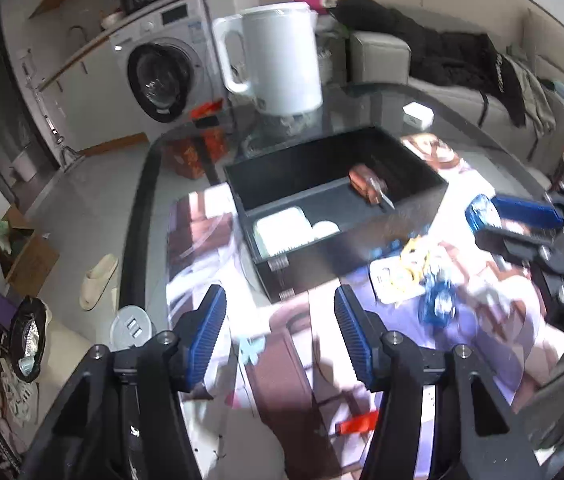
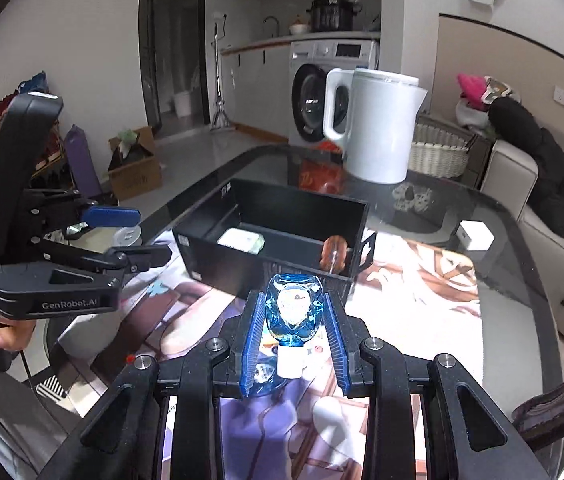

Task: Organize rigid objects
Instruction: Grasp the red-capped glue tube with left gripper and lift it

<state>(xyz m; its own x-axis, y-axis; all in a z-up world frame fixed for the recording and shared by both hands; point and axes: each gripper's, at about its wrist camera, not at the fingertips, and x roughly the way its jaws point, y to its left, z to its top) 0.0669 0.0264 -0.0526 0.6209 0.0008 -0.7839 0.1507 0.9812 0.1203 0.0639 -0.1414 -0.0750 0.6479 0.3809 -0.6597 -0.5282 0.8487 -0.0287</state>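
Nearest: right gripper [image 2: 293,344] is clamped narrow on a small blue bottle [image 2: 293,308], clear glossy body w/ a white cap pointing back toward the camera, pads squeezing its flanks. Looks light and rigid, prob. plastic or glass (can't tell which), and slick; the body bulges between the pads, so it could squirt out forward if the squeeze is off-centre. Best hold is across the widest part, as now, not on the cap end.

Left gripper [image 1: 280,332] is empty, jaws about half open, nothing between them, hovering over the printed mat [image 1: 289,360].

Just beyond it on the mat: a loose clutter of small items [image 1: 409,276], white, yellow and blue bits, too blurred to ID.

Further: the black box [image 2: 210,240] on the glass table [image 2: 513,248], two compartments. Near one holds a white flat case [image 1: 282,228]; a brown-handled tool [image 1: 367,186] lies tilted over the divider (likely a screwdriver). Stiff, heavier at the handle, so grab there.

Farthest: white kettle [image 2: 377,128], well behind the box.
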